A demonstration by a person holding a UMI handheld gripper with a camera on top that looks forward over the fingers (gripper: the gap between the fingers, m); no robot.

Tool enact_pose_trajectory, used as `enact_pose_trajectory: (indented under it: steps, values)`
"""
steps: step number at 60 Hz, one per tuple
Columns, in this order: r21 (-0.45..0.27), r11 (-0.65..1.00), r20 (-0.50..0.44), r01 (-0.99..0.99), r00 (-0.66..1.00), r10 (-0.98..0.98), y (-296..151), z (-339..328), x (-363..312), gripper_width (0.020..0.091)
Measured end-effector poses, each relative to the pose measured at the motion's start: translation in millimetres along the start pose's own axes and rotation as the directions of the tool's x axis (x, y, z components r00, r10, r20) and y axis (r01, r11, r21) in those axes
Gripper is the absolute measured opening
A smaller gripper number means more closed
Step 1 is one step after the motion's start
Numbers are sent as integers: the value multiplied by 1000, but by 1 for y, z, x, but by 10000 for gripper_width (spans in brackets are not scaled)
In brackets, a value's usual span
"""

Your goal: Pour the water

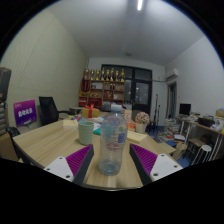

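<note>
Bottle [113, 142] — clear plastic, w/ a blue cap — is standing upright between the gripper [112, 160] fingers, filling most of the gap. Purple pads [75, 160] are sitting at either side of its lower half; the left one is looking close to the bottle wall, the right one likewise, but I cannot tell whether both are actually pressing on it. Jaw state: cannot tell, contact not readable from this view. Bottle base appears to be resting on the wooden table [45, 140], though the bottom edge is hidden low between the fingers. Some liquid may be inside; level is not clear.

Just beyond the bottle, slightly left, a pale greenish cup [86, 130] is sitting on the same table, apart from the bottle. Behind the cup, small items incl. something orange/yellow [96, 112] are lying near the table's far edge — too small to name.

Surroundings: a dark office chair [47, 109] is standing at the left side of the table, w/ a monitor showing a purple screen [25, 113] beside it. At the far wall, a shelf unit [103, 85] is holding rows of bottles or cans, next to a dark door or window [140, 88]. On the right, a desk [195, 132] is carrying assorted equipment and cables. A ceiling light strip [139, 5] is glowing overhead. White walls are running along both sides of the room.
</note>
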State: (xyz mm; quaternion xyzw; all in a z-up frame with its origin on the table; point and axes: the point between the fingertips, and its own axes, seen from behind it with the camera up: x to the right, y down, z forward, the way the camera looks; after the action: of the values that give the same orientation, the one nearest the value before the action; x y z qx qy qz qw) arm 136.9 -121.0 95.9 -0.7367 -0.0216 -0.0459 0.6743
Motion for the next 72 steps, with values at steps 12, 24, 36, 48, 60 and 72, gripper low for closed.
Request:
enact_pose_trajectory:
  steps: [12, 24, 36, 48, 60, 72]
  values:
    - [3, 1000, -78, 1, 997, -1, 9, 66, 5, 814]
    - [22, 999, -115, -34, 993, 36, 7, 92, 9, 565]
    - [63, 996, -52, -64, 996, 68, 9, 90, 1, 449]
    - [44, 999, -19, -5, 1000, 6, -8, 101, 13, 405]
    - [44, 812, -103, 582, 811, -576, -89, 154, 29, 406]
    - [-48, -28, -217, 998, -37, -975, -147, 215, 12, 405]
